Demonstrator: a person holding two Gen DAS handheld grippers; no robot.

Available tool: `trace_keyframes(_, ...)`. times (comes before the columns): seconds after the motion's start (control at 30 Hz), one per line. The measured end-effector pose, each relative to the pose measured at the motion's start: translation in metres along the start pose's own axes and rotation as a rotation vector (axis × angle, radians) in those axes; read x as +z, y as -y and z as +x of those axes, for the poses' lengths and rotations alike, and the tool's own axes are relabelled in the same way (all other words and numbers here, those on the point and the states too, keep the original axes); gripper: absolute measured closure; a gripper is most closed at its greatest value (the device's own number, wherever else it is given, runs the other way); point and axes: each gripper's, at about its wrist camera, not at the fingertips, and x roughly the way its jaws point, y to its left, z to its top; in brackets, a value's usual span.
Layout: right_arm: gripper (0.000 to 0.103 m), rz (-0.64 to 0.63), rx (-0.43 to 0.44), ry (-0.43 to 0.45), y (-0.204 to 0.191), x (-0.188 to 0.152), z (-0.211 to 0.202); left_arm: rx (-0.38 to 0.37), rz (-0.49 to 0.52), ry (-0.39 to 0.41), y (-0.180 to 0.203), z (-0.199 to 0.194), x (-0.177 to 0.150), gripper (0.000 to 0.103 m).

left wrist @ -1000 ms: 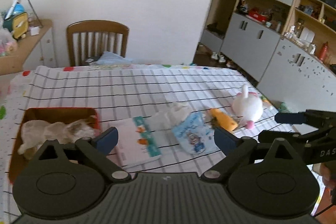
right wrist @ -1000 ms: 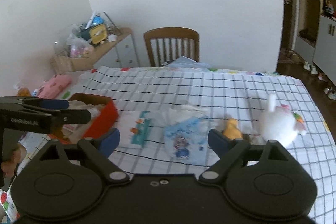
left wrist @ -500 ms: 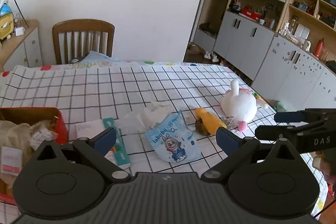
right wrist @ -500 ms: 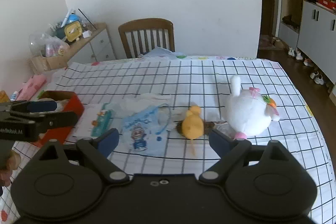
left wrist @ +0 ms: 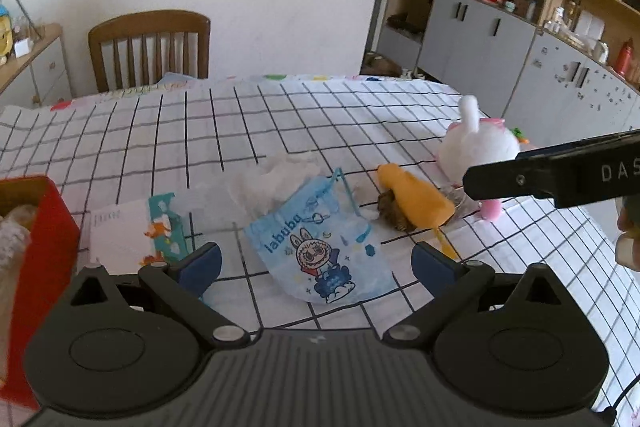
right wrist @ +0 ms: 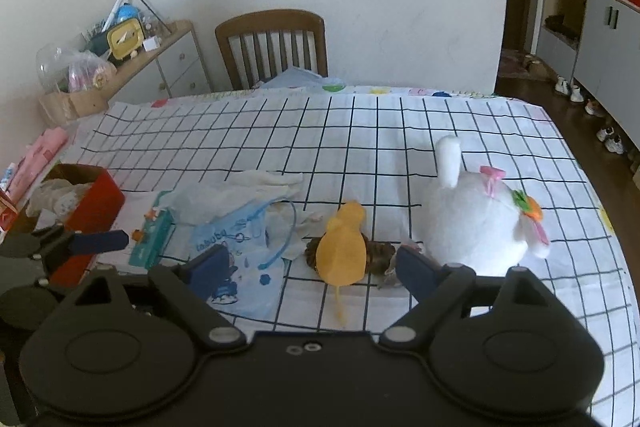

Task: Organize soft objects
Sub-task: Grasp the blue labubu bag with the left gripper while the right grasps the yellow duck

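Both claws hang above the near edge of the table (right wrist: 400,131), which is covered by a white cloth with a black grid. The left claw (left wrist: 316,263) has its two blue-tipped fingers spread wide with nothing between them; it hovers over a light blue cartoon pouch (left wrist: 320,251) that lies flat on the cloth. The right claw (right wrist: 308,267) is also spread and holds nothing; between its fingertips, lower down on the table, sits a small yellow soft toy (right wrist: 344,247) resting against a brown fuzzy lump (right wrist: 376,255).

Just right of the yellow toy stands a white plush rabbit (right wrist: 476,223) with one ear upright and a pink bow and an orange flower on its head. In the left wrist view the rabbit (left wrist: 476,147) is partly hidden by the right claw's finger crossing in from the right edge.

A crumpled white cloth or tissue (right wrist: 248,191) lies behind the pouch, touching its far edge. Left of that rests a flat white pack with a teal patterned strip (left wrist: 132,231). At the far left of the table is a red box (right wrist: 96,199) with pale soft things bundled inside it.

Beyond the table's far side stands a wooden chair (right wrist: 272,47), with a low dresser (right wrist: 160,67) to its left along the wall and grey cupboards (left wrist: 480,39) to the right.
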Motion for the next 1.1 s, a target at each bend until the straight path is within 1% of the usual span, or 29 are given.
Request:
trace_keyframes(0.07, 0.015, -0.008, 0.001, -0.009, 0.002, 0.002, 0.009, 0.022, -0.021, -0.01, -0.001, 0.007, -0.001, 0.001)
trace_keyframes(0.2, 0.017, -0.018, 0.004, -0.03, 0.006, 0.006, 0.025, 0.026, -0.067, -0.019, -0.002, 0.02, -0.002, 0.001)
trace_keyframes(0.27, 0.021, -0.03, -0.002, -0.04, 0.007, 0.007, 0.033, 0.031, -0.07, -0.029, 0.001, 0.028, -0.001, 0.001)
trace_keyframes(0.43, 0.022, -0.041, -0.009, -0.063, 0.01, 0.011, 0.051, 0.059, -0.075, -0.056, 0.009, 0.048, -0.002, 0.001)
trace_keyframes(0.53, 0.022, -0.044, -0.01, -0.071, 0.011, 0.013, 0.059, 0.078, -0.123, -0.063, 0.005, 0.053, 0.0, 0.001)
trace_keyframes(0.63, 0.023, -0.041, -0.009, -0.073, 0.013, 0.016, 0.064, 0.103, -0.176, -0.051, 0.0, 0.056, 0.006, 0.001)
trace_keyframes(0.7, 0.023, -0.036, -0.003, -0.069, 0.013, 0.018, 0.066, 0.126, -0.191, -0.055, -0.001, 0.059, 0.011, 0.001)
trace_keyframes(0.83, 0.024, -0.007, 0.003, -0.096, 0.015, 0.023, 0.075, 0.15, -0.209, -0.071, 0.001, 0.069, 0.016, 0.001)
trace_keyframes(0.97, 0.027, 0.031, -0.013, -0.124, 0.017, 0.024, 0.085, 0.192, -0.209, -0.075, 0.007, 0.075, 0.02, 0.001)
trace_keyframes(1.1, 0.03, 0.088, -0.022, -0.155, 0.022, 0.024, 0.097, 0.215, -0.249, -0.087, 0.005, 0.082, 0.022, 0.001)
